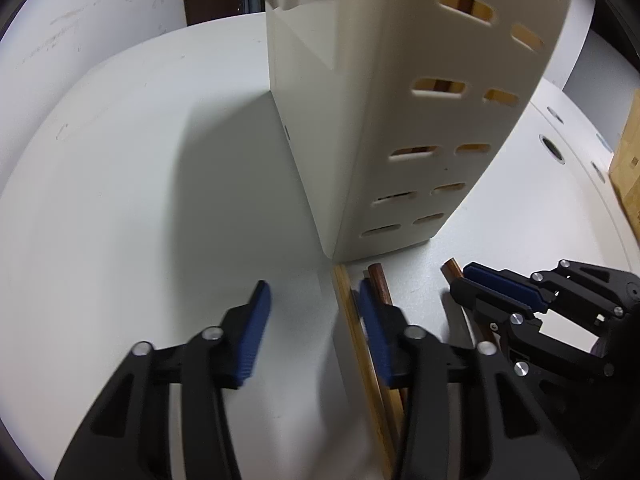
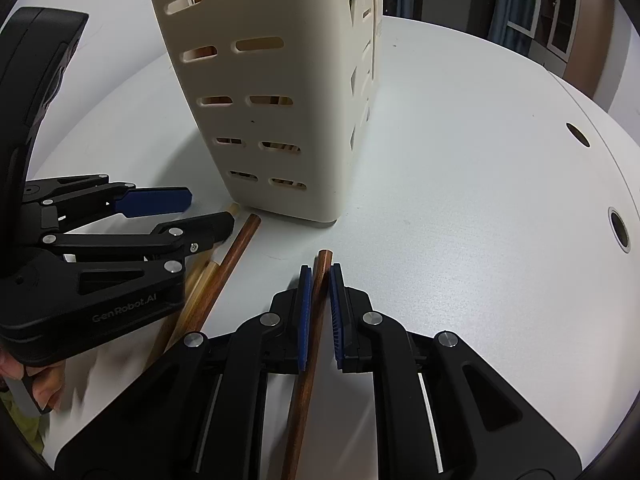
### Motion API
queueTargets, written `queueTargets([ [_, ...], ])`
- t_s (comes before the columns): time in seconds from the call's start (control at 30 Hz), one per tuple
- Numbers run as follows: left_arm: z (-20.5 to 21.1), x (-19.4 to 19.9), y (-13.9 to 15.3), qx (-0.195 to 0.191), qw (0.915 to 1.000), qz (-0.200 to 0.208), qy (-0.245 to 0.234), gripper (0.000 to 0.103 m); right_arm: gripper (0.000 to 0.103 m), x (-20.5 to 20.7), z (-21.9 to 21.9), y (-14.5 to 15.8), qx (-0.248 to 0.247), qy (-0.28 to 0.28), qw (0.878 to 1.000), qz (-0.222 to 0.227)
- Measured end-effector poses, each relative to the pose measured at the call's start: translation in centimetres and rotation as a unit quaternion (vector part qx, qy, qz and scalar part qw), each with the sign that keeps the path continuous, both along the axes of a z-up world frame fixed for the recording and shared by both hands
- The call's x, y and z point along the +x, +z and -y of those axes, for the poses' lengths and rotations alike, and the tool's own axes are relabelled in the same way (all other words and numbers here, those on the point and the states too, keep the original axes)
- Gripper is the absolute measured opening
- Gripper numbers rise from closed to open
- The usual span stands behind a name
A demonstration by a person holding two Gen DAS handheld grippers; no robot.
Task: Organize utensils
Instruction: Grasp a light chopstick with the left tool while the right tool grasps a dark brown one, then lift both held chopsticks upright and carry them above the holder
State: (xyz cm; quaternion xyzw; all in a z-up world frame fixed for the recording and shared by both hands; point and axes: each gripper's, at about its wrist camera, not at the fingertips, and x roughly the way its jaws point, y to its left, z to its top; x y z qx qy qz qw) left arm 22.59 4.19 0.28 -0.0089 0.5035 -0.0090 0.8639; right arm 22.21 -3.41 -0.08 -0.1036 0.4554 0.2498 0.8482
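A cream slotted utensil holder [image 1: 404,120] stands on the white table; it also shows in the right wrist view [image 2: 264,92]. Wooden sticks show through its slots. My right gripper [image 2: 319,276] is shut on a dark brown chopstick [image 2: 316,312] that lies along the table, tip toward the holder. My left gripper [image 1: 314,300] is open and empty, low over the table. Its right finger [image 1: 374,320] sits beside a light bamboo chopstick [image 1: 352,320] and a dark chopstick [image 1: 380,284]. In the right wrist view the left gripper [image 2: 200,212] hovers over these sticks [image 2: 224,268].
The round white table [image 2: 480,200] has cable holes [image 2: 619,227] near its right edge. A wooden box [image 1: 628,160] sits at the far right in the left wrist view. A white wall and dark cabinets stand behind.
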Motion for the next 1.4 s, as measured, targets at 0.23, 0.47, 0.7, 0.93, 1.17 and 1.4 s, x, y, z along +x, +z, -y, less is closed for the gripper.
queueTargets([
  [0.23,0.2,0.3,0.1,0.026,0.9997,-0.001,0.005,0.009,0.007,-0.7,-0.2,0.2,-0.003,0.002,1.000,0.004],
  [0.47,0.1,-0.3,1.0,0.016,0.9998,0.008,0.010,0.006,0.007,-1.2,0.4,1.2,0.018,0.002,1.000,0.003],
  [0.7,-1.0,-3.1,6.5,-0.020,0.9961,0.085,0.012,0.006,0.007,-2.0,1.7,4.8,0.060,0.005,0.997,0.037],
  [0.93,0.0,-4.8,11.2,-0.028,0.9887,0.147,0.012,0.006,0.007,-3.6,2.8,8.9,0.098,0.006,0.992,0.082],
  [1.17,1.0,-6.5,14.1,-0.018,0.9816,0.190,0.007,0.006,0.007,-5.7,3.3,12.3,0.125,0.012,0.984,0.126],
  [1.4,1.7,-8.1,16.0,-0.008,0.9756,0.219,-0.002,0.006,0.007,-6.4,3.6,14.3,0.139,0.019,0.978,0.151],
])
